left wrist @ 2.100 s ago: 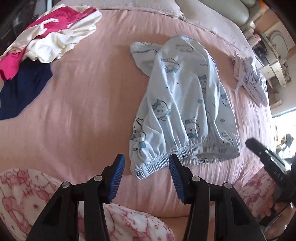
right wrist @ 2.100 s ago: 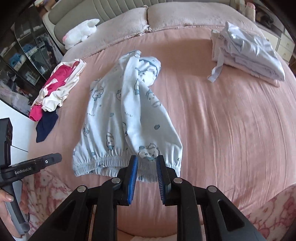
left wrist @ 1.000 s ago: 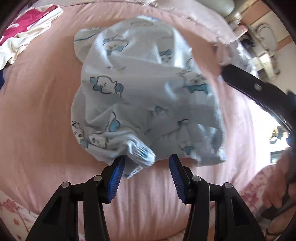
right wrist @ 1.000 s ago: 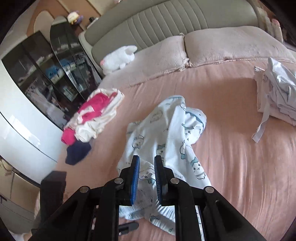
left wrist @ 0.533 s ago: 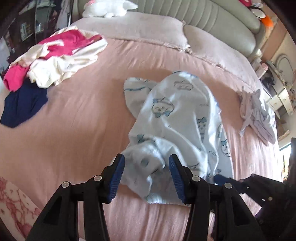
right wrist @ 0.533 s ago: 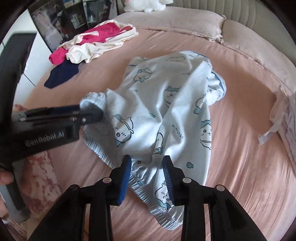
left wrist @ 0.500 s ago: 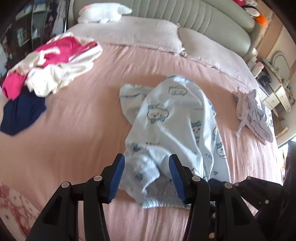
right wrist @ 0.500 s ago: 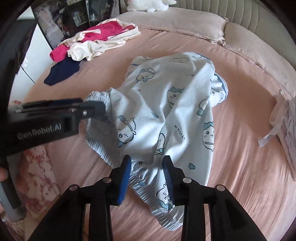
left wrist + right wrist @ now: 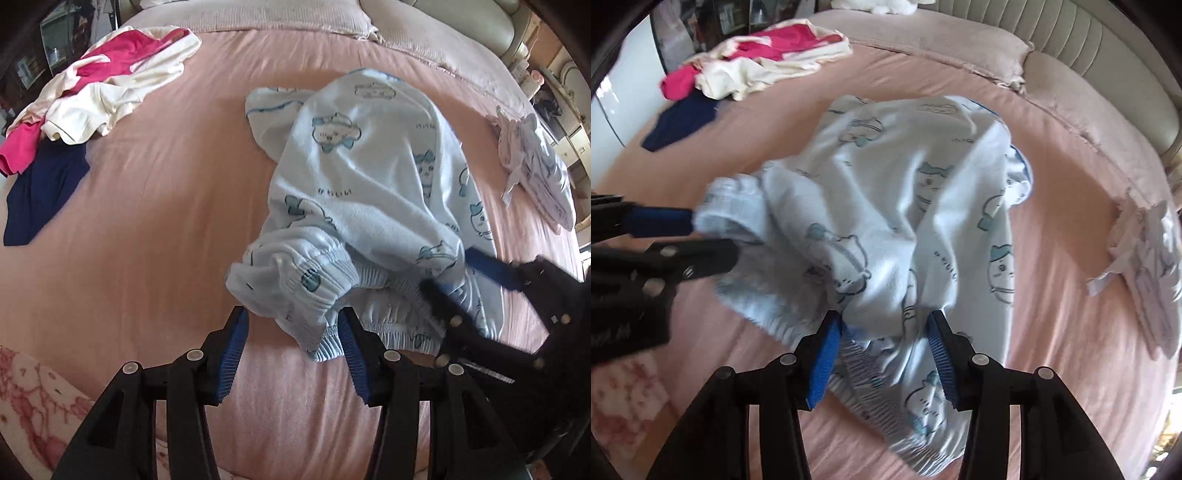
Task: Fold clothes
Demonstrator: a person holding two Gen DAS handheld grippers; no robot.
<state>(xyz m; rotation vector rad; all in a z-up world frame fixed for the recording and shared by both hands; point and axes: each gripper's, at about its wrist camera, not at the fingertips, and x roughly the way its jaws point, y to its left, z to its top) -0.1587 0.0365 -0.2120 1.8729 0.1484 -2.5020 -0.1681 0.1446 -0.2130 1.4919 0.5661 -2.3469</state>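
A light-blue garment with cartoon prints [image 9: 369, 192] lies crumpled on the pink bed; it also shows in the right wrist view [image 9: 905, 221]. My left gripper [image 9: 291, 332] is open, its blue pads either side of a bunched elastic hem [image 9: 295, 288]. My right gripper [image 9: 882, 347] is open over the garment's near edge. The right gripper also appears at the right of the left wrist view [image 9: 480, 273], its fingers against the cloth. The left gripper shows at the left of the right wrist view [image 9: 683, 236], at the bunched hem.
A heap of pink, cream and navy clothes [image 9: 92, 92] lies at the far left of the bed [image 9: 166, 221]. A folded pale stack [image 9: 535, 177] sits at the far right. Pillows [image 9: 923, 40] and a headboard line the back. A floral cloth [image 9: 33, 398] is near left.
The right gripper has let go of the garment and opened wider. The garment dropped from its lifted state onto the bed, bunched up. Both grippers moved in close to its near hem.
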